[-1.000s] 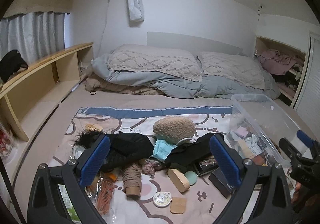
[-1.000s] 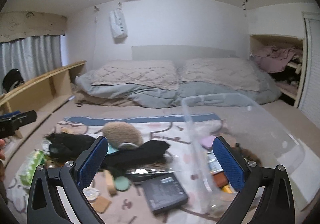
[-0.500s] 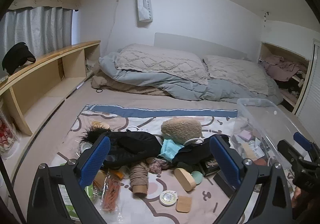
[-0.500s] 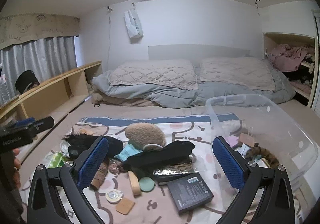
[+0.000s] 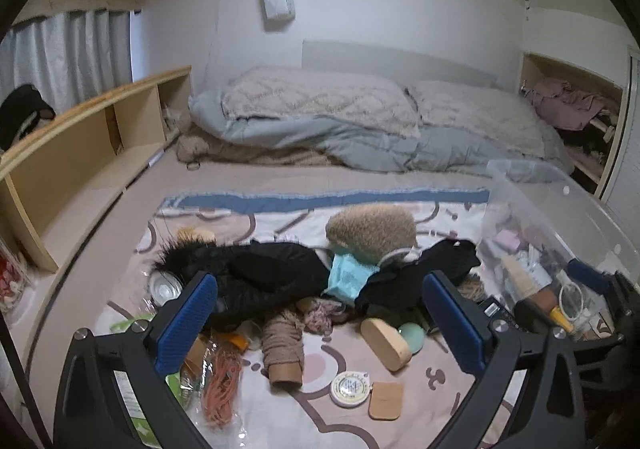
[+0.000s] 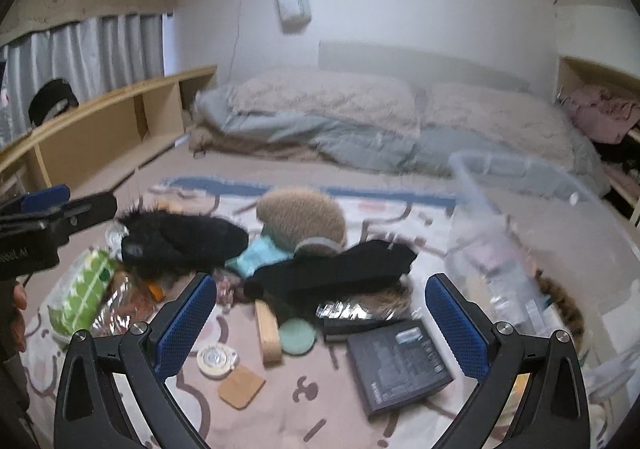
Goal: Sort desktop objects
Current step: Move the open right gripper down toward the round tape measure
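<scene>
From the left wrist, the left gripper (image 5: 320, 323) hangs with its blue fingers spread wide and nothing between them, above a heap on the patterned blanket (image 5: 440, 389): a black fur-trimmed garment (image 5: 256, 273), a twine spool (image 5: 282, 345) and a round tin (image 5: 351, 383). The clear bin (image 5: 560, 249) stands to the right, partly filled. From the right wrist, somewhat blurred, the right gripper (image 6: 320, 321) is likewise wide apart and empty over a dark box (image 6: 398, 365), with what looks like a green disc (image 6: 297, 335) just beside it.

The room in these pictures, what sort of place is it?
Most likely a bedroom: a bed with pillows and a grey duvet fills it, beside a curtained window. Odds and ends lie on a patterned blanket.
</scene>
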Tool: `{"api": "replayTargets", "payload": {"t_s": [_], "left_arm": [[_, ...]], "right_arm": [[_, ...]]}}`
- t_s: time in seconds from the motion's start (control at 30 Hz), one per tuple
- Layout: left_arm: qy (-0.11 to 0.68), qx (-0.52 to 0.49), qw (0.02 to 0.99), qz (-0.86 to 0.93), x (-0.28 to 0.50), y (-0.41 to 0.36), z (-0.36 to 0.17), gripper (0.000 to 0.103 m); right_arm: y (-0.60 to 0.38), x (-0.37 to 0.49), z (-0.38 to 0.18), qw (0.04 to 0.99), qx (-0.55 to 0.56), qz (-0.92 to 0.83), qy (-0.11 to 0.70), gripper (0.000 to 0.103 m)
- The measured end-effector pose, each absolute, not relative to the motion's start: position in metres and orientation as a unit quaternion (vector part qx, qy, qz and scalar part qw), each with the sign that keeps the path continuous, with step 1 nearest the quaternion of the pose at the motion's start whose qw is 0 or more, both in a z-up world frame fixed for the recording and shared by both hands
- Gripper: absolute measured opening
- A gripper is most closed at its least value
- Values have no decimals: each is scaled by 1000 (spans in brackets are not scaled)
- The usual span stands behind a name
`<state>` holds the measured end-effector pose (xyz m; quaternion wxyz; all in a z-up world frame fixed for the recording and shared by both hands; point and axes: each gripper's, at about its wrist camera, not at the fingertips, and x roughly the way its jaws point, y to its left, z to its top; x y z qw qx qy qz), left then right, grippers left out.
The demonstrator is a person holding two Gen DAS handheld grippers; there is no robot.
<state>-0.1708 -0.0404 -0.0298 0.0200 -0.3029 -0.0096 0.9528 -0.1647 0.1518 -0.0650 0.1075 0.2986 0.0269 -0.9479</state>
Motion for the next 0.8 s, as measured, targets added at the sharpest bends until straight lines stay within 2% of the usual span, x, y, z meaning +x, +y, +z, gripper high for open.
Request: {"api": "replayTargets", "payload": {"t_s": [0.43,0.8], "left_arm": [[-30,-355,-3,935,-203,-62,-75,103],[-7,-317,-5,948,-196,-69,-87,103]], "right_arm": [[115,-186,-142,147,366,-914,99,103],[98,-192,-190,168,358,-912,109,103]]}}
